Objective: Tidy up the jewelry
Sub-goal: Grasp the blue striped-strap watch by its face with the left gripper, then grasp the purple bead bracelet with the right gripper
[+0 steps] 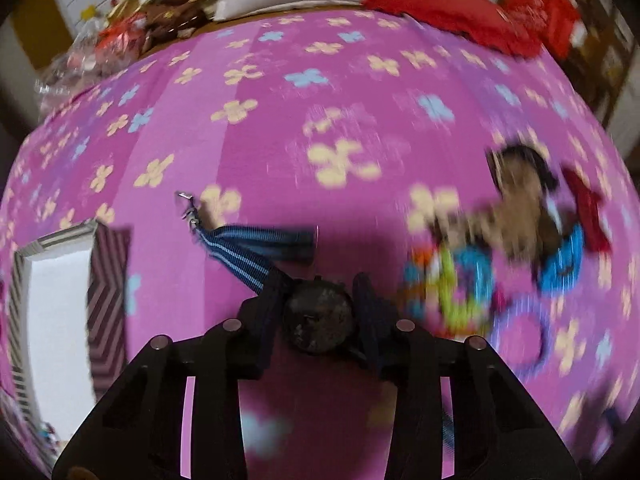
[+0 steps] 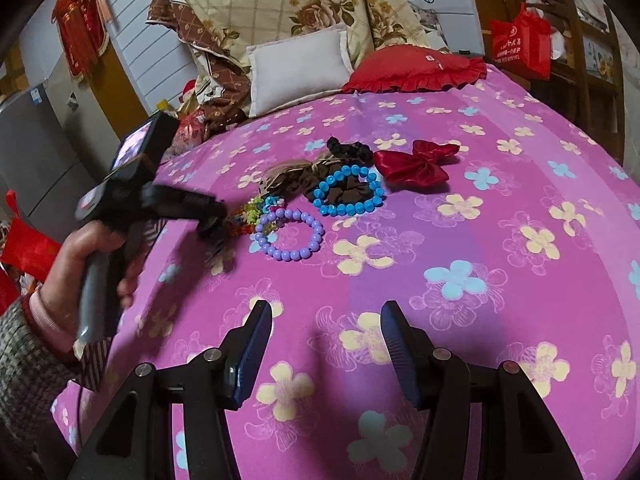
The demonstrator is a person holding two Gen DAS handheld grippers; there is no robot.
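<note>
the left claw (image 1: 318, 322) is clamped on a dark watch (image 1: 318, 320), its blue striped strap (image 1: 240, 254) trailing over the pink flowered bed (image 1: 280, 120) — just right of an open striped box (image 1: 60, 304). the right claw (image 2: 326, 344) hovers over the bed with fingers apart, holding nothing. farther up lie a purple bead bracelet (image 2: 290, 234), a blue bead bracelet (image 2: 348, 190) and a red bow (image 2: 416, 160) — close together.
</note>
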